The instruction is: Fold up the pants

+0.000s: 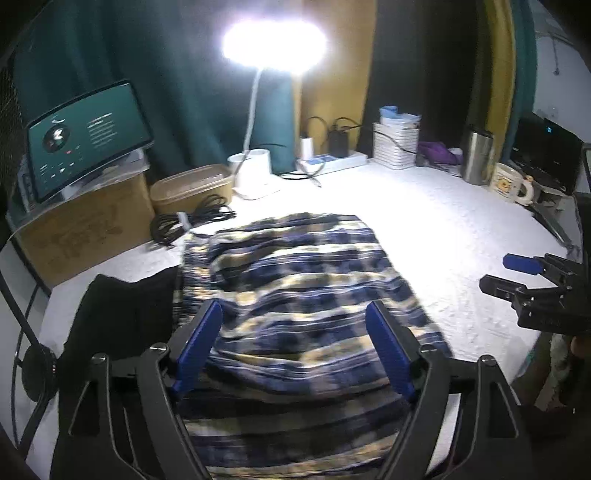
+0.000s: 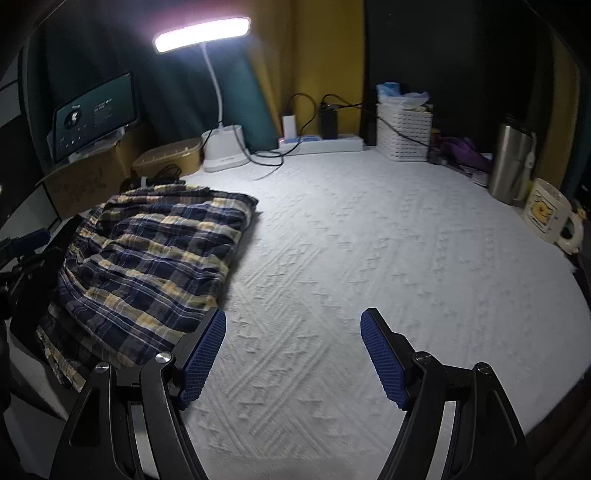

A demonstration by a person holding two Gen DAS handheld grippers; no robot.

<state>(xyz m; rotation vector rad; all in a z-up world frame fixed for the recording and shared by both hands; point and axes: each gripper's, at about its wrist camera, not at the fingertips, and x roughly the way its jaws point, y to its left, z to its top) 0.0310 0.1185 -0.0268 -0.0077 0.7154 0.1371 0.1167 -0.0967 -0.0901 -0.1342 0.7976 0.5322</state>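
Under the lit desk lamp point(image 1: 273, 44), seen from the left wrist, the plaid pants point(image 1: 295, 295) lie bunched in a soft folded heap on the white-covered table point(image 1: 424, 221), nearer the viewer than the lamp's base and slightly to its left in the picture. The left gripper point(image 1: 295, 314) hangs above the near part of the heap with its blue fingers point(image 1: 199, 343) spread wide and nothing pressed between them. The right gripper point(image 1: 506, 273) shows at the picture's right edge, well apart from the lamp and clear of the cloth. From the right wrist, the pants point(image 2: 147, 251) sit below and left of the lamp point(image 2: 201, 33), while the right gripper point(image 2: 293, 321) stands open over bare table, its left finger just beside the heap's near corner, holding nothing. A fold looks laid down and both hands look free. Judging by the rumpled top layer, the next move calls for finding an edge to grip for another fold, or for smoothing the bundle flat.
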